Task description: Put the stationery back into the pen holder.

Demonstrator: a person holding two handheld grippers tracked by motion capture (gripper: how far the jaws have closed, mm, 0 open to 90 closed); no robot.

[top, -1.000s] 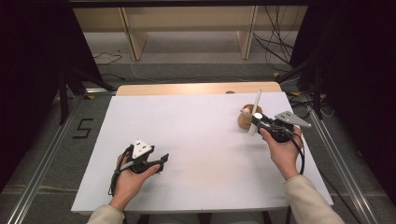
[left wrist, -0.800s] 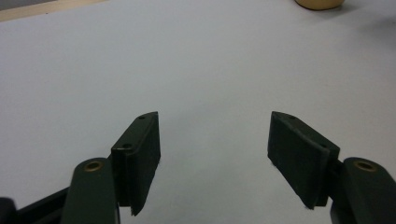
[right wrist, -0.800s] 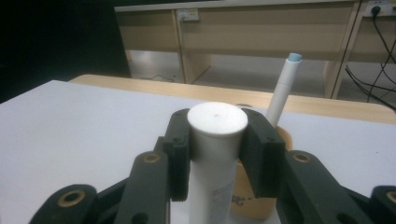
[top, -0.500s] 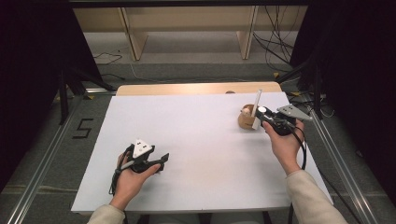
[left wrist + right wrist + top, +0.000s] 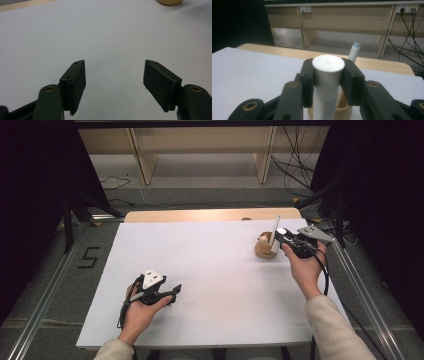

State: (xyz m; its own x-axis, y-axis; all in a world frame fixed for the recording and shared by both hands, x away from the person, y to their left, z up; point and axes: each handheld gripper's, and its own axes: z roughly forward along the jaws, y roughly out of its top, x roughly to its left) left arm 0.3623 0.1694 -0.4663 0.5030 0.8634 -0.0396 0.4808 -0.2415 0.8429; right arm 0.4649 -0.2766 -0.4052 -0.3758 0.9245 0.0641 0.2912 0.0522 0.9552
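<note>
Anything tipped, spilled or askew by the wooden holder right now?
Nothing spilled or damaged. The wooden cup stands upright on the white table; the right gripper clamps a white tube upright over it. A thinner stick leans in the cup, which looks normal.

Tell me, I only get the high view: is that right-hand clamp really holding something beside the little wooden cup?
Observer: Yes. The right gripper is clamped on a white tube with a flat round cap, held upright.
Visitor: And the stick poking out of the cup?
Observer: That is a thinner white tube with a pale blue tip, standing in the wooden cup behind the held one.
Visitor: Does the left one hold anything?
Observer: No. The left gripper is open, with bare white table between its jaws.
</note>
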